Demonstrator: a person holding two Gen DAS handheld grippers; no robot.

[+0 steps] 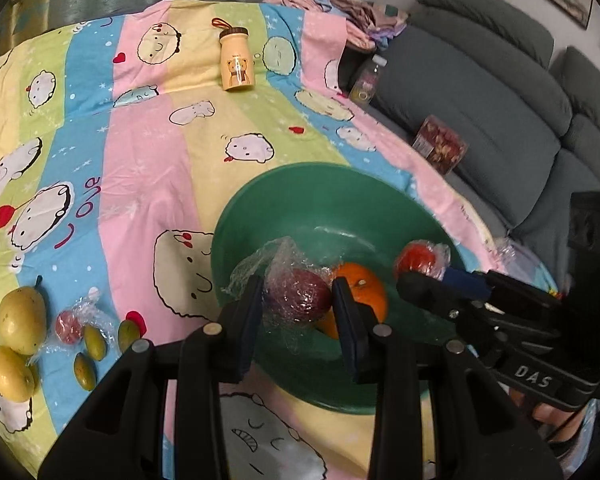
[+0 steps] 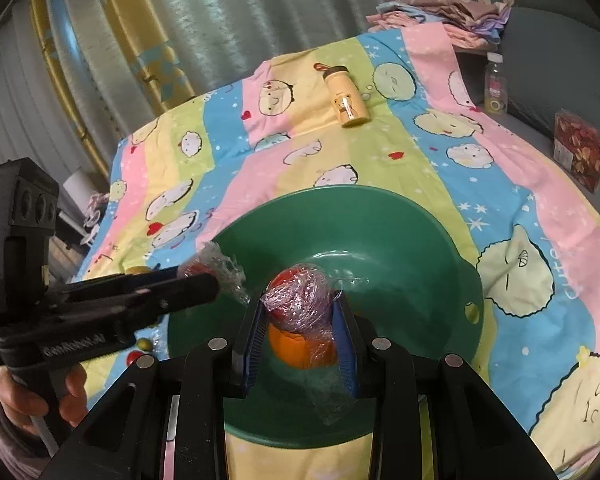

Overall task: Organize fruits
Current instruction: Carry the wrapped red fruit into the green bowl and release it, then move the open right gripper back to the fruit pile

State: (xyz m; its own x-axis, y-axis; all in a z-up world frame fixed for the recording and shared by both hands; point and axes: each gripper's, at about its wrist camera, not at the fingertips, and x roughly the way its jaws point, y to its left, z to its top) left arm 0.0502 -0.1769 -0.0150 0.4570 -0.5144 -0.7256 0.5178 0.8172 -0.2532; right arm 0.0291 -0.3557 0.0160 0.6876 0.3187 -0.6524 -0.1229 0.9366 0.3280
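A green bowl (image 1: 300, 200) (image 2: 360, 220) sits on the striped cartoon cloth with an orange (image 1: 366, 296) (image 2: 296, 354) inside. Over the bowl, my left gripper (image 1: 298, 292) (image 2: 208, 276) is shut on a dark red fruit in plastic wrap (image 1: 296, 298) (image 2: 198, 268). My right gripper (image 2: 300, 304) (image 1: 420, 276) is shut on a brighter red wrapped fruit (image 2: 296, 292) (image 1: 418, 260), also above the bowl and over the orange. On the cloth at the left lie two yellow pears (image 1: 22, 314), a small wrapped red fruit (image 1: 70, 326) and three small green fruits (image 1: 96, 342).
A yellow bear bottle (image 1: 236, 60) (image 2: 346, 100) stands at the far side of the cloth. A grey sofa (image 1: 480, 100) at the right holds a red box (image 1: 440, 148), a clear bottle (image 1: 366, 80) and folded clothes (image 1: 340, 4). Curtains hang behind.
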